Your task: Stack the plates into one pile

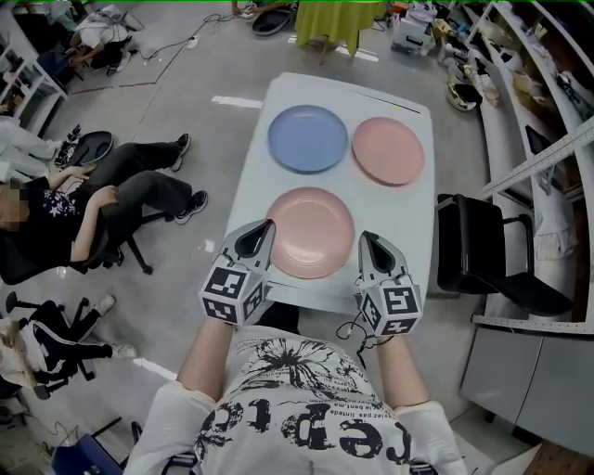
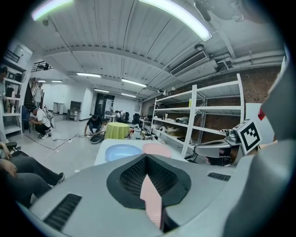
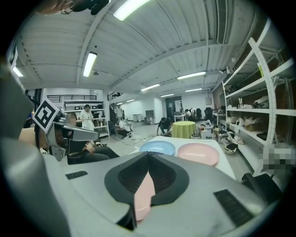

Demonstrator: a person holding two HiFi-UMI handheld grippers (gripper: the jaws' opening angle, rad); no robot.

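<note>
Three plates lie apart on a white table point(image 1: 278, 93): a blue plate point(image 1: 307, 138) at the far left, a pink plate point(image 1: 389, 150) at the far right, and a second pink plate point(image 1: 310, 232) near the front edge. My left gripper point(image 1: 265, 228) is shut and empty, its tip at the near plate's left rim. My right gripper point(image 1: 365, 239) is shut and empty at that plate's right rim. In the left gripper view the near pink plate point(image 2: 151, 199) shows past the shut jaws, with the blue plate point(image 2: 124, 152) beyond. The right gripper view shows the near pink plate point(image 3: 144, 192) the same way, with the blue plate point(image 3: 157, 147) and the far pink plate point(image 3: 199, 153) behind.
A black chair point(image 1: 492, 255) stands close to the table's right side, with shelving point(image 1: 548, 83) and a grey cabinet point(image 1: 529, 371) further right. People sit on chairs point(image 1: 102, 199) to the left. A green-covered round table point(image 1: 339, 19) stands beyond the far end.
</note>
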